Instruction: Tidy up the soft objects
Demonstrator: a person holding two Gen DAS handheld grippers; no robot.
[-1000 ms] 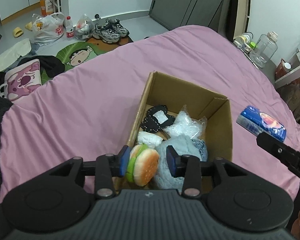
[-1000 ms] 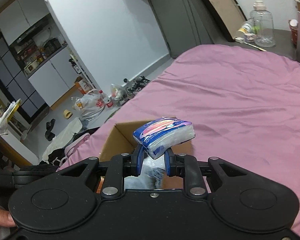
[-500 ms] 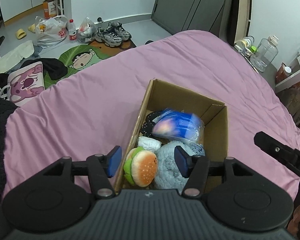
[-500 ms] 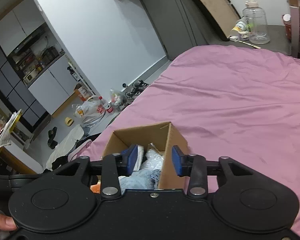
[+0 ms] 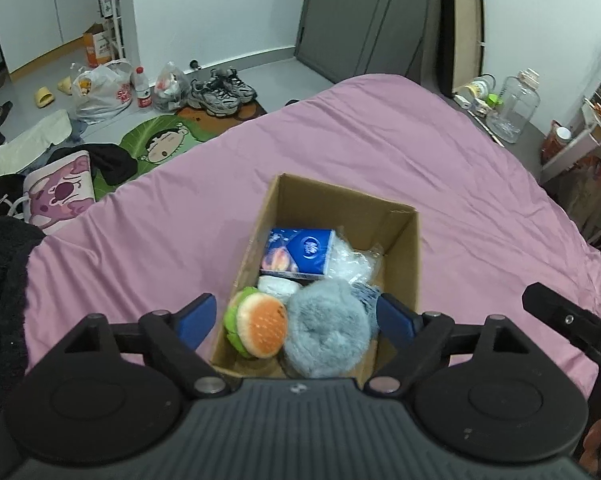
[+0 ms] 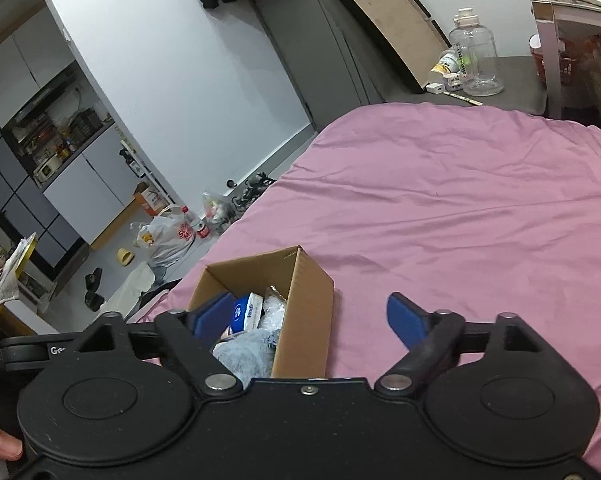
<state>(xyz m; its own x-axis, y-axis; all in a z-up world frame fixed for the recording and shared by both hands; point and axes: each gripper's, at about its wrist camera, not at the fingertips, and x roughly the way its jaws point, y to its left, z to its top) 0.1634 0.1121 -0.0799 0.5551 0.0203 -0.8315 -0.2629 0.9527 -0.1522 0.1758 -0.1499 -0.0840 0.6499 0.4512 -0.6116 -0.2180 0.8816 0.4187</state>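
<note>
An open cardboard box (image 5: 400, 240) sits on the pink bed (image 5: 340, 140). Inside lie a blue tissue pack (image 5: 298, 254), a burger plush (image 5: 258, 328), a grey fluffy plush (image 5: 326, 334), a clear plastic bag (image 5: 350, 262) and a small white bundle (image 5: 278, 286). My left gripper (image 5: 296, 318) is open and empty, above the box's near end. My right gripper (image 6: 306, 318) is open and empty, above the box (image 6: 304, 300) and to its right. The tissue pack (image 6: 246, 312) and grey plush (image 6: 246, 354) show in the right wrist view.
Beyond the bed's far left edge the floor holds shoes (image 5: 220, 92), plastic bags (image 5: 100, 92), a green cartoon mat (image 5: 160, 144) and a pink cushion (image 5: 58, 196). A side table with a large clear bottle (image 5: 514, 108) stands at the bed's right.
My right gripper opened and let the blue tissue pack go; it now lies in the box. My left gripper released the burger plush and opened wide. Both pulled back.
</note>
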